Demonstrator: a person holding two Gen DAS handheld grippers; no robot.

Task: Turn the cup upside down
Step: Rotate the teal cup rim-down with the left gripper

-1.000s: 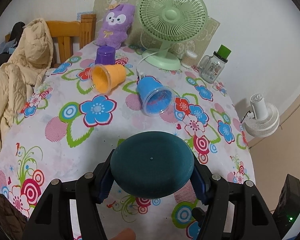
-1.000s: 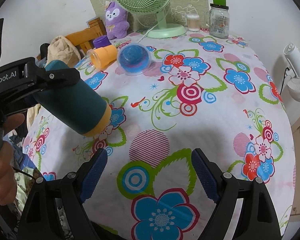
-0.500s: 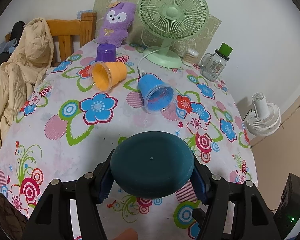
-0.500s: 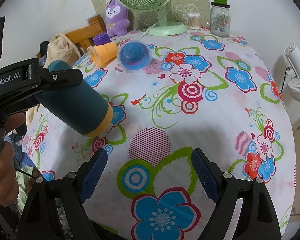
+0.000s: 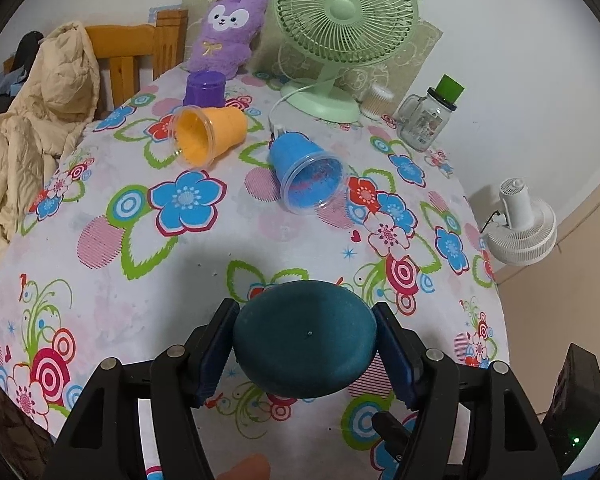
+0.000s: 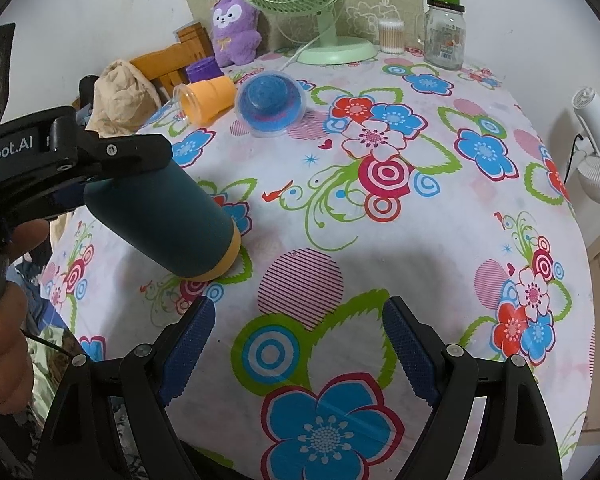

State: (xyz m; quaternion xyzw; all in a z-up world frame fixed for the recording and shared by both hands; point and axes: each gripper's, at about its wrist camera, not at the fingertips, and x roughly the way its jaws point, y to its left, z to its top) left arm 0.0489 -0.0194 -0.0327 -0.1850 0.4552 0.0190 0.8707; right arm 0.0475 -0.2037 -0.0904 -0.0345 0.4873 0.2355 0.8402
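Note:
My left gripper (image 5: 305, 354) is shut on a dark teal cup (image 5: 305, 344) with a yellow rim band, base toward the camera. In the right wrist view the teal cup (image 6: 168, 224) tilts rim-down, its yellow rim low over or touching the tablecloth at the table's left edge. My right gripper (image 6: 298, 354) is open and empty above the near part of the table. A blue cup (image 5: 306, 176) and an orange cup (image 5: 208, 136) lie on their sides farther back. A purple cup (image 5: 205, 88) stands upside down behind them.
A flowered tablecloth (image 5: 180, 248) covers the table. At the back stand a green fan (image 5: 342, 32), a purple plush toy (image 5: 228, 32), a jar of cotton swabs (image 5: 376, 100) and a glass jar with green lid (image 5: 430, 120). A chair with a beige jacket (image 5: 36, 120) stands left. A white fan (image 5: 520, 224) stands right.
The left gripper has carried the teal cup forward and lower toward the tablecloth, rim tilting down. The right gripper has barely moved.

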